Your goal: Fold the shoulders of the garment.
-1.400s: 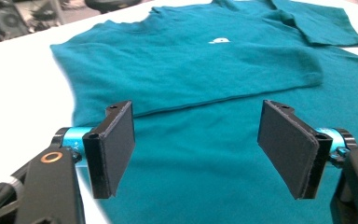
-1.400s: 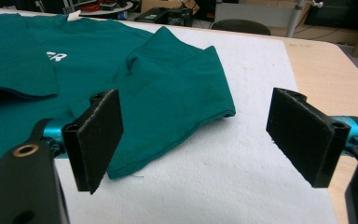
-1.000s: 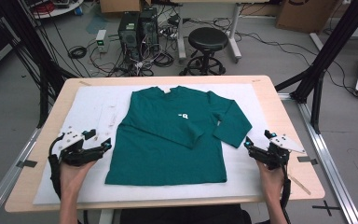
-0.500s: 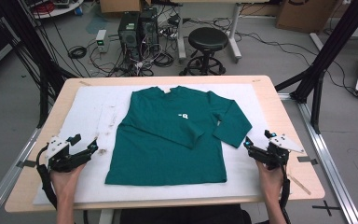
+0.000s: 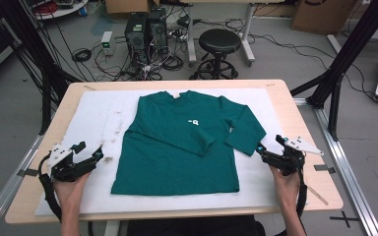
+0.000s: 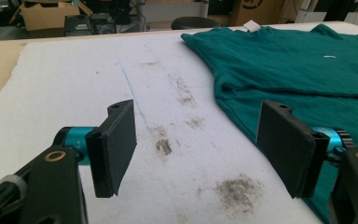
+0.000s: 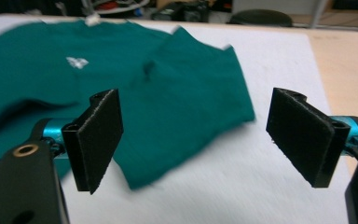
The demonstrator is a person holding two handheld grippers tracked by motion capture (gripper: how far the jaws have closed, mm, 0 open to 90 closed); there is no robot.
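Green shirt [image 5: 177, 142] lies flat on the white mat [image 5: 93, 113], centred on the table [image 5: 295, 108]. One sleeve is already folded across the chest; the other sleeve [image 5: 246, 128] is folded back but its cuff end sticks out past the body, toward the right gripper [image 5: 262, 151]. Bottom hem not yet folded up, so I judge the fold about a third done: sleeves mostly in, body folds left.

Left gripper [image 5: 98, 153] rests on the mat just beside the shirt's lower left edge, jaws spread wide, nothing between them. Right gripper sits near the sleeve cuff, jaws also spread, empty. Dirty smudges [image 6: 235, 191] mark the mat ahead of the left gripper.
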